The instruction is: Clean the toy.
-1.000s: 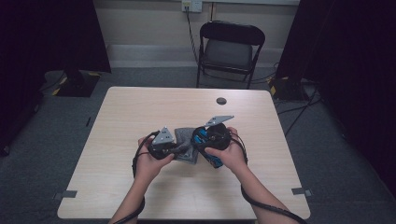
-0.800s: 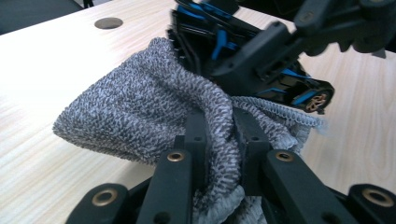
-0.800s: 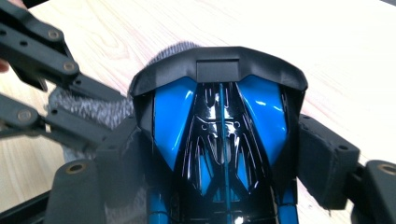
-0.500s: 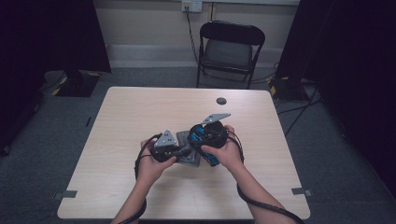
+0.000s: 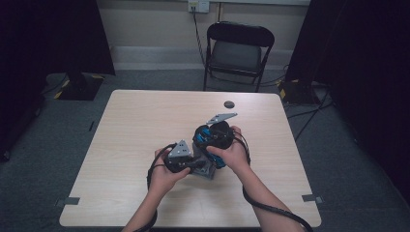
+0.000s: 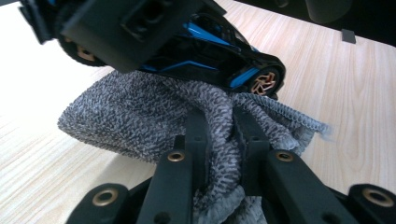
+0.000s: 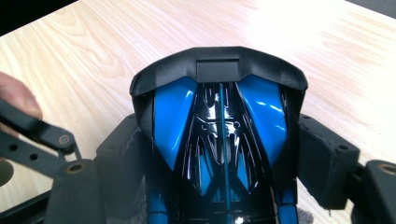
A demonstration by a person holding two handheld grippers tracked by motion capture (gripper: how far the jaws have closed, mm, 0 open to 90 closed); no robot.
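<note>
car held up, cloth wiping from below

the right gripper has its jaws clamped across the sides of a black and blue toy car, one pad on each flank, so the body sits square between them with the tail pointing away. that side grip leaves the underside and wheels free, which looks like the reason for it: the car can be lifted and turned while the other hand works on it.

the left gripper has its jaws pinched tight on a bunched fold of grey cloth. the rest of the cloth fans out ahead of the jaws and lies under the car, touching it near the copper-rimmed wheel. gathering the cloth into a wad gives a firm pad to rub with, so this reads as wiping or polishing the car's lower edge.

in the high view both hands meet over the near middle of the table, left gripper low and right gripper just beyond it, the car held close above the wood. a small dark disc lies well apart near the far edge.

no brand, label or writing can be read on the car, cloth or grippers.
</note>
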